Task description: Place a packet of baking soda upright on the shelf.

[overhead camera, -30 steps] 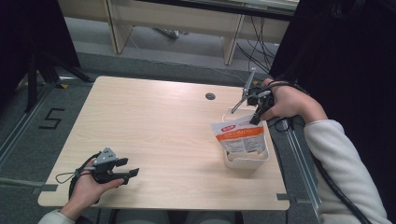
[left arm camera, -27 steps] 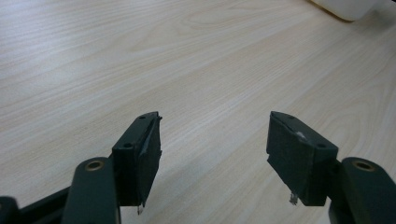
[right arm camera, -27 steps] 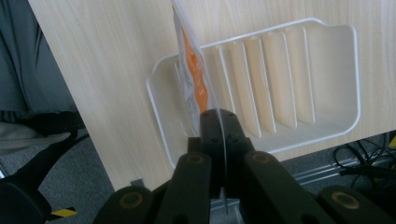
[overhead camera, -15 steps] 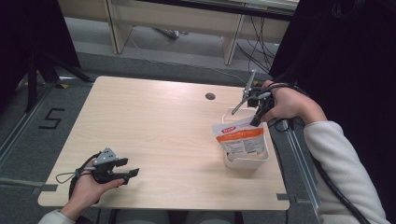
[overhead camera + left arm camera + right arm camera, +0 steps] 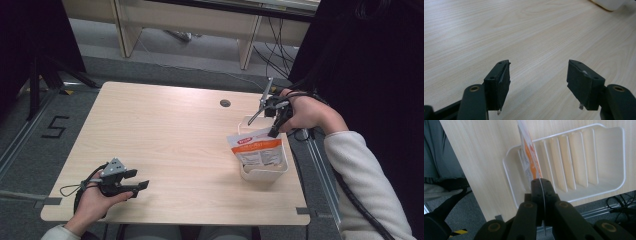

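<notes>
A white and orange pouch [image 5: 256, 148] stands upright in the near end slot of a white slotted rack [image 5: 262, 173] at the table's right edge. My right gripper [image 5: 273, 132] is above it, shut on the pouch's top edge. In the right gripper view the jaws pinch the thin edge of the pouch [image 5: 529, 152], and the rack [image 5: 586, 160] shows several empty slots beyond. My left gripper [image 5: 139, 179] rests open at the table's near left corner. In the left gripper view its fingers [image 5: 499, 80] stand wide apart over bare wood.
A round cable hole [image 5: 225, 103] lies in the tabletop [image 5: 165, 130] behind the rack. The rack's corner [image 5: 609, 3] is far off in the left gripper view. Cables [image 5: 272, 45] run over the floor at the back right. A "5" [image 5: 55, 127] marks the floor left.
The right gripper and the pouch have shifted only slightly above the rack. The left gripper has stayed where it was.
</notes>
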`<state>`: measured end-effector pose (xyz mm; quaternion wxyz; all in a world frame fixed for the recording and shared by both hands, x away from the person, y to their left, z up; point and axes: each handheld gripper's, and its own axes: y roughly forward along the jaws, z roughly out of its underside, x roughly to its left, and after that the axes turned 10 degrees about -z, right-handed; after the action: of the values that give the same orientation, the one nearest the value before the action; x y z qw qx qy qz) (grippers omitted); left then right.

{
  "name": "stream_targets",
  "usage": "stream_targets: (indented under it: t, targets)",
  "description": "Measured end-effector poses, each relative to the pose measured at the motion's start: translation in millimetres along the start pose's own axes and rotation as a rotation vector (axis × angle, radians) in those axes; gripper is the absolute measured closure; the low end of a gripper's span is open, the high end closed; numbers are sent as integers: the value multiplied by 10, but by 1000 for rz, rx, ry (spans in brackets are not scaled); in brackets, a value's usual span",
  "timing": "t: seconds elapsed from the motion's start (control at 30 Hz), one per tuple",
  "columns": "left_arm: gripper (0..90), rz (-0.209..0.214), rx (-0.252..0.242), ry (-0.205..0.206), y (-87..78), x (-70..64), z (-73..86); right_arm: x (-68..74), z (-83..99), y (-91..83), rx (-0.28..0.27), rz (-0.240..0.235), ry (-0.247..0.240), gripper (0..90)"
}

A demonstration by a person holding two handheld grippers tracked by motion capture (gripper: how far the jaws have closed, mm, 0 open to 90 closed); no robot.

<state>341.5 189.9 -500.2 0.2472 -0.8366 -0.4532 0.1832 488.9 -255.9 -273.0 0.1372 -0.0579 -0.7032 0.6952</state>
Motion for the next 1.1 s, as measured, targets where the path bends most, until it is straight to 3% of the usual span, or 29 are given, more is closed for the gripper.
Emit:
stream_targets:
  t: [0.2, 0.23, 0.53, 0.7, 0.73, 0.8, 0.93, 0.97, 1.03, 1.1]
  targets:
    - [345, 0, 0, -1, 1, -2, 0, -32, 26, 29, 3, -1, -29, 900]
    - [345, -1, 0, -1, 1, -3, 0, -13, 27, 26, 12, 2, -4, 900]
    - [345, 1, -1, 1, 5, -3, 0, -44, 76, 85, 31, -3, -3, 900]
    - [345, 0, 1, -10, 6, -10, 2, -54, 115, 112, 40, -3, 12, 900]
    - [345, 0, 3, -12, 7, -10, 3, -38, 123, 108, 40, -4, 36, 900]
    - [345, 0, 1, -12, 8, -11, 3, -58, 130, 118, 40, -2, 13, 897]
    - [345, 0, 1, -8, 7, -9, 2, -22, 122, 90, 5, 20, 30, 821]
    - [345, 0, 2, -12, 8, -12, 2, -18, 108, 59, -31, 29, 6, 759]
    - [345, -1, 4, -12, 6, -12, 2, 0, 97, 40, -42, 39, 16, 745]
    - [345, -2, 2, -10, 6, -14, 1, 58, 59, -27, -96, 66, 32, 697]
